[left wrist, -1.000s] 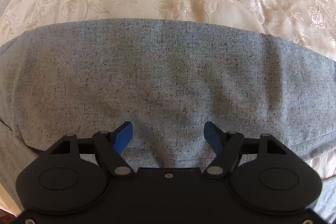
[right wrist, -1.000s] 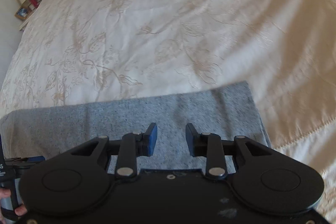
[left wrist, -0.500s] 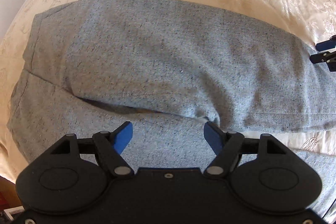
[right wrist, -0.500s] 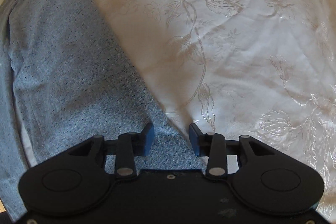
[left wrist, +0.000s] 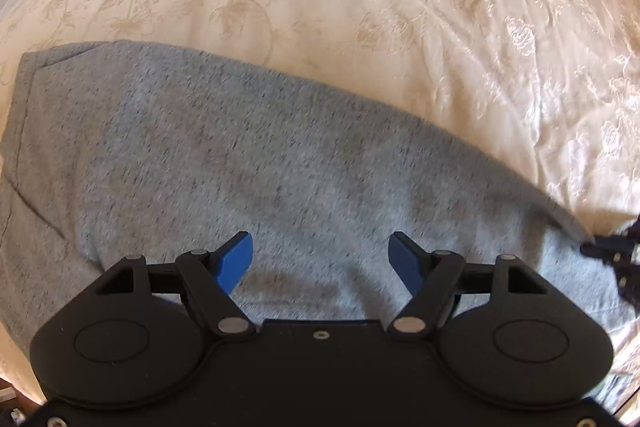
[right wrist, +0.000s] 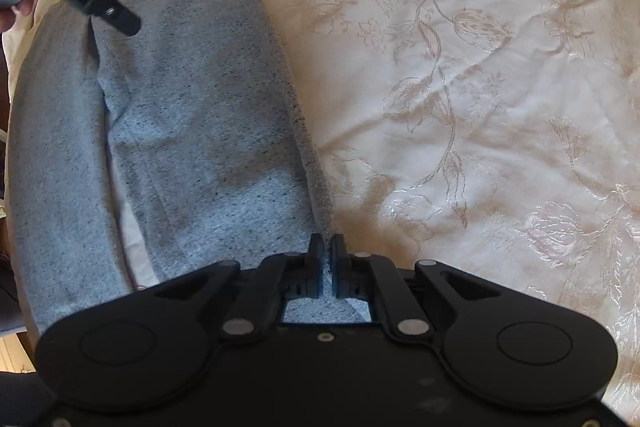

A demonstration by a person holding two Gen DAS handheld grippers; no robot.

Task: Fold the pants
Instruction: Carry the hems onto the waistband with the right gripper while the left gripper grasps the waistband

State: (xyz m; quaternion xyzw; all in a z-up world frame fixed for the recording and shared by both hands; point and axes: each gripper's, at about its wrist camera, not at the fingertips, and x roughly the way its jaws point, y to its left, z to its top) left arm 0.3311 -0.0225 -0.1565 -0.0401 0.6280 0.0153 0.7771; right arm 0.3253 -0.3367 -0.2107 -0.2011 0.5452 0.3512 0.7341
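On the cream floral bedspread, grey pants lying folded lengthwise, left gripper hovering over them with jaws spread wide, right gripper at six o'clock, pinched tight on the pants' edge.

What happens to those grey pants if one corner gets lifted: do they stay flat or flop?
Probably flop: the grey pants look like soft knit that already lies in rounded folds. The right hand-held gripper is shut on only their edge, so the rest would likely sag and drag. The cream bedspread looks smooth, so sliding seems likely.
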